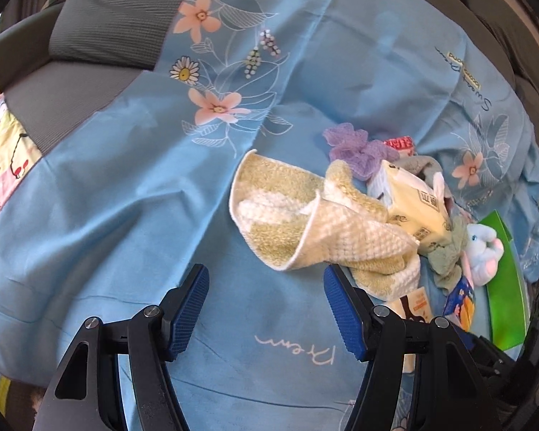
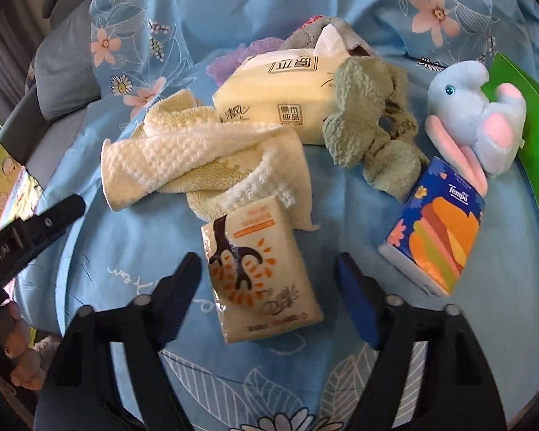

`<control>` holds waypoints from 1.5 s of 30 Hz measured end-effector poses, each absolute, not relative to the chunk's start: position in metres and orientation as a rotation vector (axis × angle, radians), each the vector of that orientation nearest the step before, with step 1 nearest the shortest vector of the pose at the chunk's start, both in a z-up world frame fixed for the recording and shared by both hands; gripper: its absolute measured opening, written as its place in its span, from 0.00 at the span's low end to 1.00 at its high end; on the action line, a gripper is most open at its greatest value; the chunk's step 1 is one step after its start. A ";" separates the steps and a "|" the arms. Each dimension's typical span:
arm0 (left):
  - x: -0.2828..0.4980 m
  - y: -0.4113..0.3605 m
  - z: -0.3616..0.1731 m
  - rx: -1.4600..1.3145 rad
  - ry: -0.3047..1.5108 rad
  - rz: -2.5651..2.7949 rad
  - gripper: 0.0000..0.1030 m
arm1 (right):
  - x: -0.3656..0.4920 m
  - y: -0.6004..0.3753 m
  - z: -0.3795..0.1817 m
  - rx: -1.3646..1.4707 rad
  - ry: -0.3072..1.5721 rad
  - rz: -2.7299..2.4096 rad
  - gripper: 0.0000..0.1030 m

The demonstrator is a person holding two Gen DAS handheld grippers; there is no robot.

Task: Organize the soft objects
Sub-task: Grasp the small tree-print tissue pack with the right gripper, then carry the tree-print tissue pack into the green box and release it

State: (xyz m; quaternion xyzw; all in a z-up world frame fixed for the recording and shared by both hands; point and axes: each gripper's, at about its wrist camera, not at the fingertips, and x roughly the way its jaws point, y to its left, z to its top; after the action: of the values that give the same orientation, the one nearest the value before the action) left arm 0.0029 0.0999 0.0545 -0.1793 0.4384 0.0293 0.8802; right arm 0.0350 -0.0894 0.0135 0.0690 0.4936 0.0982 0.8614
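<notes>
Blue floral bedsheet (image 2: 133, 248) carries the clutter. Crumpled yellow-white towel (image 2: 197, 160) lies beside large tissue pack (image 2: 280, 100). Small tissue packet (image 2: 262, 273) sits between released right tool (image 2: 267, 269), pads clear. Left tool (image 1: 266, 283) released, empty, just short of the towel.

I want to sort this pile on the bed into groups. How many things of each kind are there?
Tissue packs: 3: big yellow pack, tree-print pack, blue pack
Cloths: 3: yellow towel, green cloth, grey cloth
Plush toy: 1
Purple scrunchie: 1
Total: 8
</notes>
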 end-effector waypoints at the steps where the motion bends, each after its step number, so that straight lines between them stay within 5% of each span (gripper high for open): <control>1: 0.003 0.098 0.055 -0.374 0.909 0.057 0.65 | 0.035 -0.090 0.017 0.147 1.027 0.213 0.81; 8: 0.002 0.084 0.056 -0.424 0.924 -0.072 0.65 | 0.037 -0.111 0.030 0.294 0.999 0.303 0.77; 12: 0.002 0.068 0.053 -0.489 0.969 -0.218 0.51 | 0.034 -0.119 0.034 0.341 1.000 0.345 0.61; 17: -0.002 0.037 0.048 -0.495 1.022 -0.378 0.36 | 0.037 -0.128 0.033 0.388 1.020 0.369 0.54; 21: -0.005 0.018 0.046 -0.481 1.037 -0.455 0.34 | 0.039 -0.135 0.028 0.434 1.049 0.390 0.47; 33: 0.001 -0.006 0.040 -0.389 1.033 -0.458 0.26 | 0.041 -0.133 0.011 0.430 1.109 0.405 0.45; 45: -0.001 -0.070 0.115 -0.237 0.745 -0.590 0.27 | 0.019 -0.190 0.094 0.422 0.810 0.281 0.44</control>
State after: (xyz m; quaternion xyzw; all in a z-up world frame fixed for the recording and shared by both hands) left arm -0.0011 -0.0705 0.1149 -0.1136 0.3576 -0.2835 0.8825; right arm 0.0188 -0.1899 0.0945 0.2029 0.3896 0.1352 0.8881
